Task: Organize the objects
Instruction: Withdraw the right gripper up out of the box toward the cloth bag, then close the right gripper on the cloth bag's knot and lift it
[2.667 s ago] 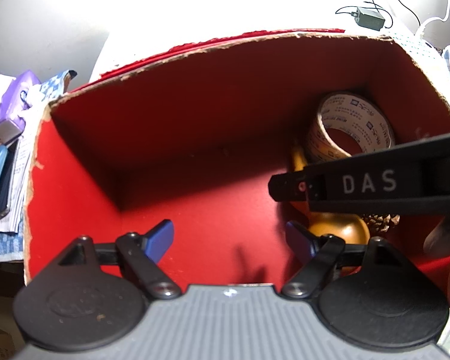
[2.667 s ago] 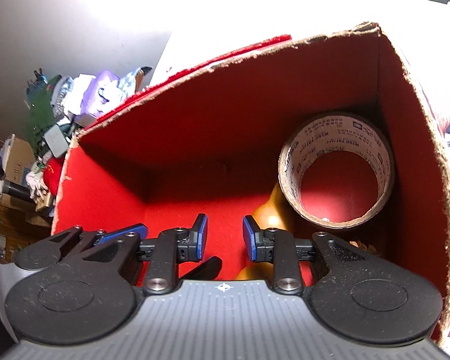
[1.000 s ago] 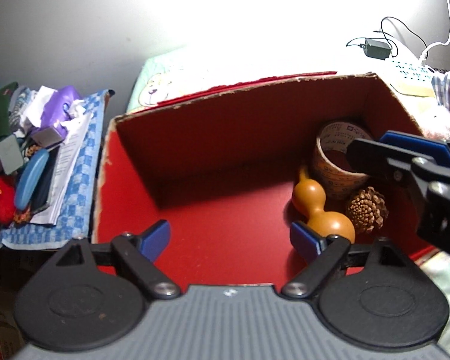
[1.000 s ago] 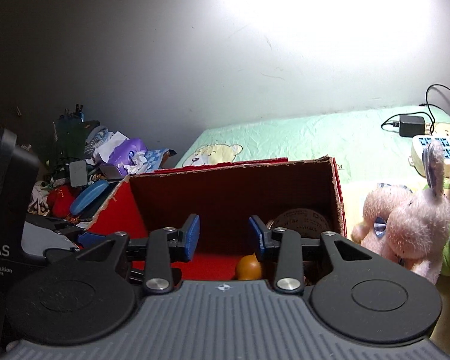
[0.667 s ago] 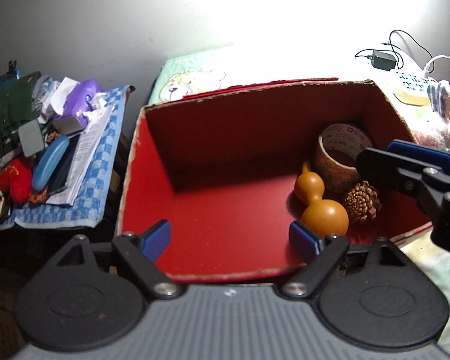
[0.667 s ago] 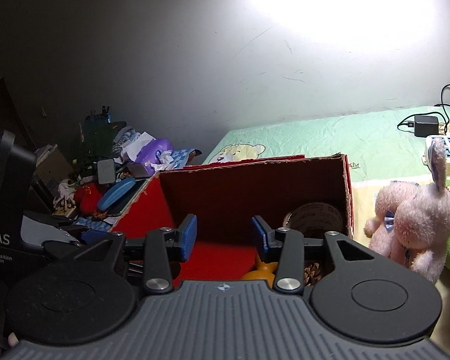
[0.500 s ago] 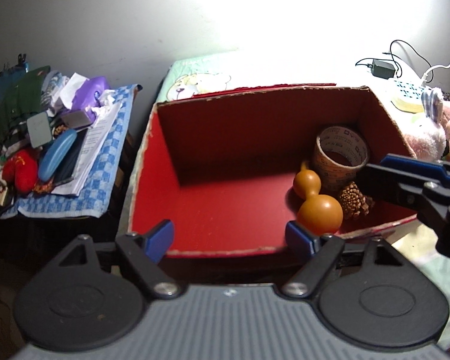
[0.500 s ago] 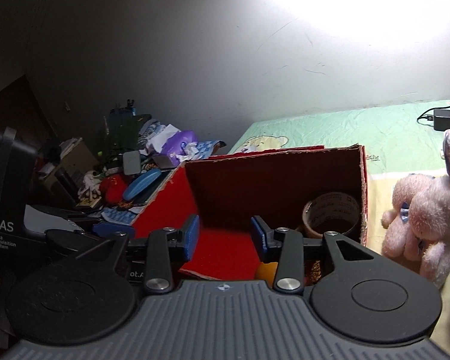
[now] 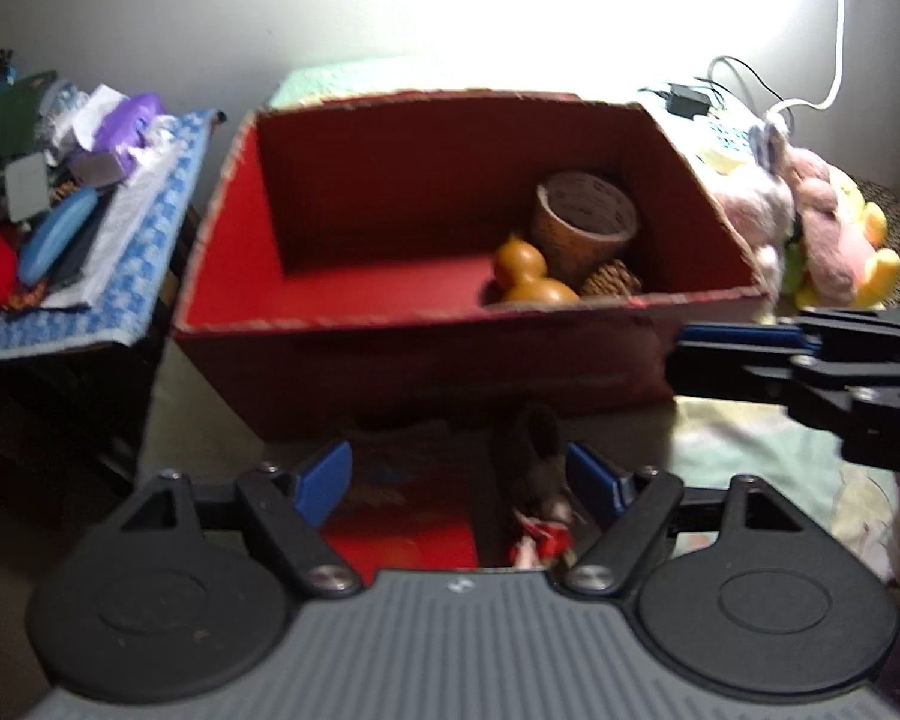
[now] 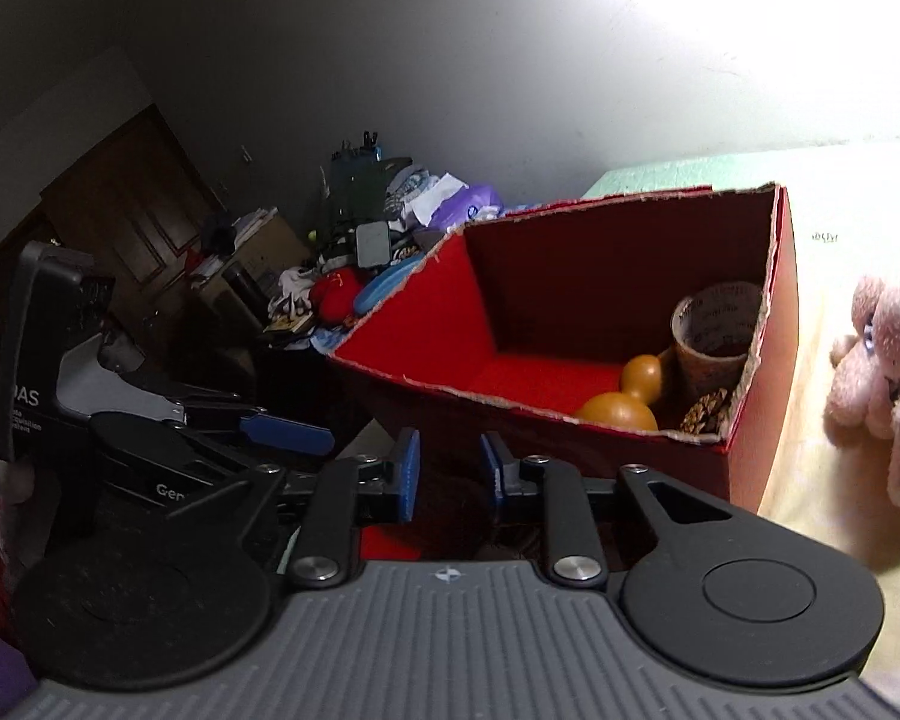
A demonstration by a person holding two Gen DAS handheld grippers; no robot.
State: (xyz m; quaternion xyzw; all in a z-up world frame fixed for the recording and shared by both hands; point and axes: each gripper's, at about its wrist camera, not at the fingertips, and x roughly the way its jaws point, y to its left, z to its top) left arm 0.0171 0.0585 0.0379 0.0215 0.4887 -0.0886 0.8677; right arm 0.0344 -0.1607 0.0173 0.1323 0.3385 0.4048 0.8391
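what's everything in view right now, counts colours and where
box: 1, red, on the bed, open top
gourd: 1, orange, inside the box, right end
tape roll: 1, brown, inside the box behind the gourd
pine cone: 1, brown, inside the box beside the gourd
plush toys: a pink and yellow cluster, right of the box
checked cloth: 1, blue and white, under clutter left of the box
left gripper: 1, black with blue pads, open, empty
right gripper: 1, black with blue pads, open, empty
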